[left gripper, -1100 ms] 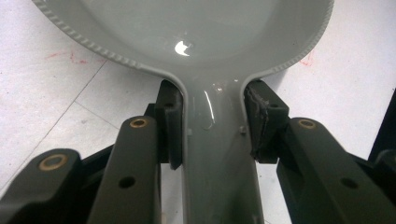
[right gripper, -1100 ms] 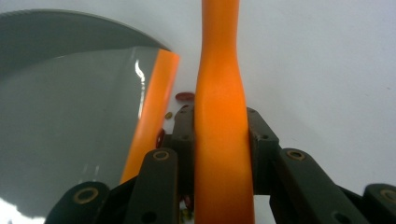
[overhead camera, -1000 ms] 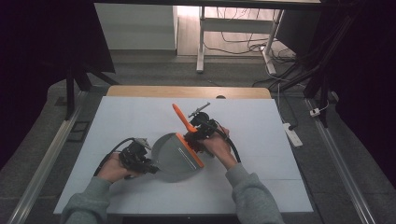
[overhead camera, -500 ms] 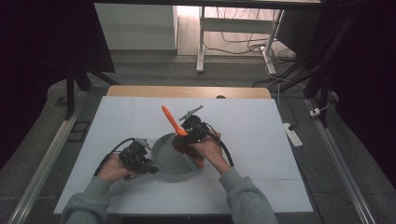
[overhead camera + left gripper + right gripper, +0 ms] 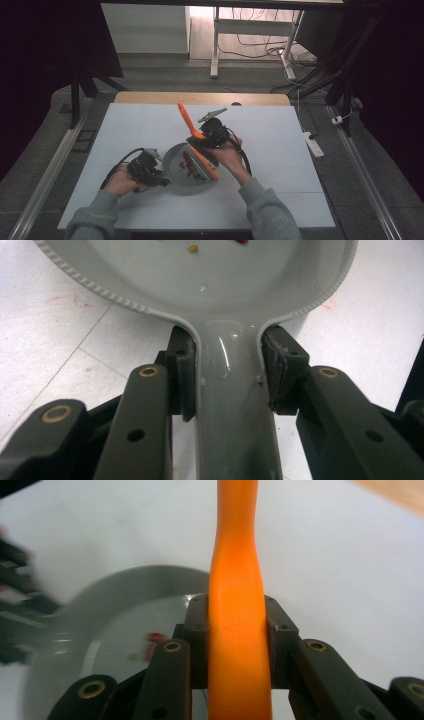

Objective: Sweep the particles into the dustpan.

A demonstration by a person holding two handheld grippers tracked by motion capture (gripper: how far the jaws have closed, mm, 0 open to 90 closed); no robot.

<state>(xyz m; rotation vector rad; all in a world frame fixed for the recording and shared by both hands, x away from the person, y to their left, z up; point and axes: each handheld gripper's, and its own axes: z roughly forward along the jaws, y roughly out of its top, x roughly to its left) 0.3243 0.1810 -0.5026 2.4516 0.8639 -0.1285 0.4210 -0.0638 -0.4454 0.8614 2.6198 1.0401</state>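
Observation:
A grey pan (image 5: 173,161) lies on the white table, and my left gripper (image 5: 150,172) is shut on its handle (image 5: 227,390) from the left. The black pads (image 5: 182,370) press both sides of that handle. My right gripper (image 5: 201,140) is shut on the orange handle (image 5: 185,119) of a flat tool, with the handle pointing up and away. The tool's blade (image 5: 202,165), edged in orange, tilts over the pan's right half with small red bits (image 5: 189,164) along it. In the right gripper view the orange handle (image 5: 235,605) runs between the jaws, above the blurred pan (image 5: 125,620) and a red bit (image 5: 157,637).
The white table top (image 5: 280,145) has free room on all sides of the pan. A wooden edge (image 5: 200,97) runs along its far side. A white power strip (image 5: 312,142) lies off the table's right edge. Metal rails and table legs stand beyond.
My right gripper has carried the orange tool left and up, from the pan's right side to over the pan, tilting the blade. The left gripper and the pan have stayed put.

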